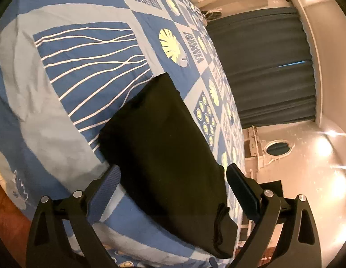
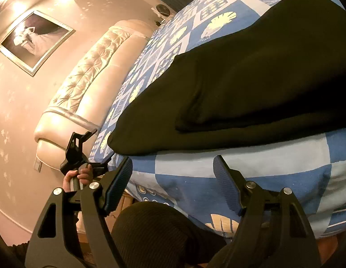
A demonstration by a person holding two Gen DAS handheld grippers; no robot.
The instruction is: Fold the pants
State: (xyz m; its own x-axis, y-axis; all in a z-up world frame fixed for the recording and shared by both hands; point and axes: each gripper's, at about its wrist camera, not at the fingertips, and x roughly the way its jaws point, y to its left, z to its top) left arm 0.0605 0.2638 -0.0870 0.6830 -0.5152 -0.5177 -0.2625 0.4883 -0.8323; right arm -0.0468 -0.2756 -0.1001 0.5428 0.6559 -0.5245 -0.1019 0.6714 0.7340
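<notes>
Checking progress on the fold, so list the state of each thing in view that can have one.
pants: folded into a compact stack, lying on the bed, not held.
left gripper: jaws open, empty.
right gripper: jaws open, empty, off the pants.
bedspread: spread over the bed, slightly wrinkled.
curtain: drawn shut.
</notes>
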